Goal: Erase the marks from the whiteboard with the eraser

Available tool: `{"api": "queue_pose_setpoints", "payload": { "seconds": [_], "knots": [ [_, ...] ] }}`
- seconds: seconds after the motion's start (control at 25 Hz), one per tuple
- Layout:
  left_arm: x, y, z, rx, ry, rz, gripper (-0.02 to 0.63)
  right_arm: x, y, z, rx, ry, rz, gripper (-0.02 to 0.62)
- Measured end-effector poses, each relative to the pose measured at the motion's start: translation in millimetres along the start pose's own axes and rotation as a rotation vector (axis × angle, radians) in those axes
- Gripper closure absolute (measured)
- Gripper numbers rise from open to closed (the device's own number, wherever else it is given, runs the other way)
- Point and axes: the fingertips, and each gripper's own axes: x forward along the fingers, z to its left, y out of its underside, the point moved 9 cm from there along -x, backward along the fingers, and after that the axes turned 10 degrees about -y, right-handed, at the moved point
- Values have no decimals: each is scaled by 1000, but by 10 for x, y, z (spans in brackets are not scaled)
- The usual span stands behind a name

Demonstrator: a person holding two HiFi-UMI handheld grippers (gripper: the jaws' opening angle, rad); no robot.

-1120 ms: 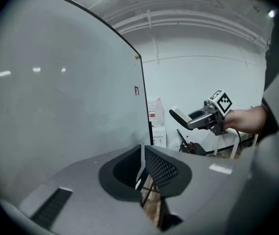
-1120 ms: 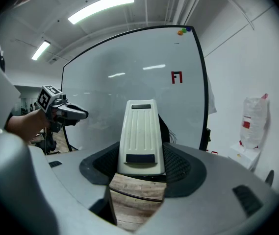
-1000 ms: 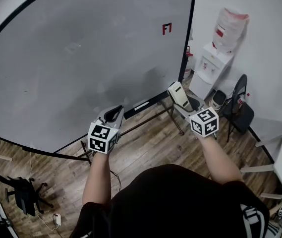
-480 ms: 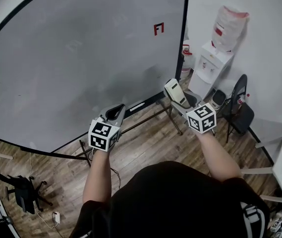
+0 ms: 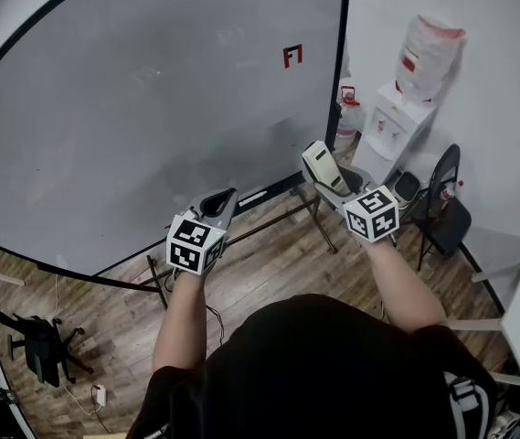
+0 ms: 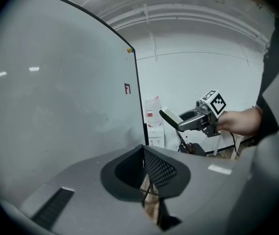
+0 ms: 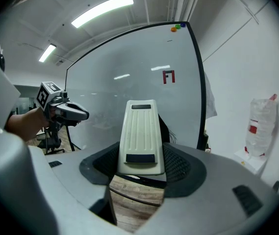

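Note:
The big whiteboard [image 5: 141, 108] stands in front of me with a small red mark [image 5: 291, 56] near its right edge. That mark [image 7: 168, 76] also shows in the right gripper view, and the mark [image 6: 127, 88] in the left gripper view. My right gripper [image 5: 328, 179] is shut on the white eraser [image 5: 318, 165], held short of the board below the mark. The eraser [image 7: 140, 136] stands up between the jaws. My left gripper [image 5: 225, 197] hangs lower left, shut with nothing in it, jaws [image 6: 144, 153] closed together.
A water dispenser [image 5: 395, 117] with its bottle [image 5: 429, 48] stands right of the board, and a black folding chair [image 5: 444, 210] beside it. An office chair [image 5: 36, 347] sits at lower left. The board's stand legs [image 5: 319, 222] cross the wooden floor.
The right gripper has carried the eraser slightly up and left, nearer the board. The left gripper rose a little. Both stay shut as before.

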Motion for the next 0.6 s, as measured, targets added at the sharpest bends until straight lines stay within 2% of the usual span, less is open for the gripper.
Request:
{"api": "queue_pose_setpoints", "payload": {
  "seconds": [0.6],
  "knots": [
    [186, -20, -65, -5, 40, 21, 592, 1, -27, -26, -20, 20, 5, 341]
  ]
}}
